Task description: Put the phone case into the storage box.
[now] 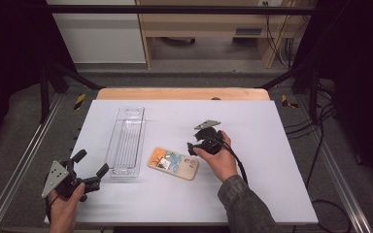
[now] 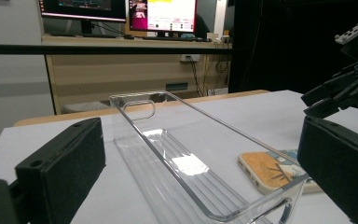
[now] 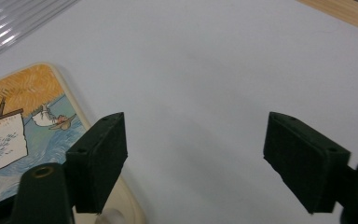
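Phone case (image 1: 173, 163) with painted print lies flat on white table (image 1: 252, 126), just right of clear tray (image 1: 126, 141). Right gripper (image 1: 193, 145) sits at case's right end, jaws wide apart, nothing between pads, one finger (image 3: 98, 158) over the case edge. Left gripper (image 1: 91, 171) near tray's near end, jaws wide, empty.

A white surface (image 1: 252, 184) with a wooden strip along its far edge carries a clear plastic tray (image 1: 126, 141) lying lengthwise toward its left and, just beside the tray's near right corner, a phone case (image 1: 173, 163) with a painted picture lying flat.
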Tool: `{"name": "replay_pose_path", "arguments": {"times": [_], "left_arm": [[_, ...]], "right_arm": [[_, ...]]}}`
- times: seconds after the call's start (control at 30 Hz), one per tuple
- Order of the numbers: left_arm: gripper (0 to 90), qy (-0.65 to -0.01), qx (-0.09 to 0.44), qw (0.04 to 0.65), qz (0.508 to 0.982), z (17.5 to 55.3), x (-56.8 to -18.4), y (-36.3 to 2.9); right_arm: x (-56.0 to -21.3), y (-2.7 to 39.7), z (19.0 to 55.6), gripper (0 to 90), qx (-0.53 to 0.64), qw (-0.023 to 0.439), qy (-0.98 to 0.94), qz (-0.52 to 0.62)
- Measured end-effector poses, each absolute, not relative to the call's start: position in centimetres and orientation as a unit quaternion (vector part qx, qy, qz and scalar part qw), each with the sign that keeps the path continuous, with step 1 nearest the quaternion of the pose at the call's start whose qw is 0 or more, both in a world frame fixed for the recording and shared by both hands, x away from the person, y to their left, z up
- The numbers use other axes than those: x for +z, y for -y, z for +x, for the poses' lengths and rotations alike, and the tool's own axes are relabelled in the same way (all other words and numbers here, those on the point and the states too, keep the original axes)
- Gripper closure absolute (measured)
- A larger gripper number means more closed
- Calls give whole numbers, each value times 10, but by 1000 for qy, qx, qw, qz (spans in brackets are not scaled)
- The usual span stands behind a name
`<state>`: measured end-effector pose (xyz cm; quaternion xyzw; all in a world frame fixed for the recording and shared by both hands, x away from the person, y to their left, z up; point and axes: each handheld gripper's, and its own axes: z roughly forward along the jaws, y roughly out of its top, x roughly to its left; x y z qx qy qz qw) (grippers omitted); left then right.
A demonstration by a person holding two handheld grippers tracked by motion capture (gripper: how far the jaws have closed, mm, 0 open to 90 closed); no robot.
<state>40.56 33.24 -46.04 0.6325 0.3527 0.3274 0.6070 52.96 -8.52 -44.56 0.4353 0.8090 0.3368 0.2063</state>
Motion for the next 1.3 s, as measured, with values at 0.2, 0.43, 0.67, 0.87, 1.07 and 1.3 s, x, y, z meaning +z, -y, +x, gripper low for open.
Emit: {"name": "replay_pose_path", "arguments": {"times": [0.2,0.43,0.67,0.87,1.07,1.3], "left_arm": [[9,-352,327,608,632,406,-460,-333],[10,-357,326,609,629,407,-460,-336],[11,-358,327,608,629,406,-460,-336],[11,-357,327,608,629,406,-460,-336],[11,-357,327,608,629,406,-460,-336],[12,-357,327,606,631,406,-461,-335]], "right_arm": [[-450,79,531,306,332,198,-816,430],[-452,74,529,510,337,197,-825,409],[-456,70,528,697,341,198,-835,385],[-459,65,528,776,340,197,-839,376],[-462,62,528,843,343,187,-842,372],[-468,53,529,900,357,176,-842,363]]}}
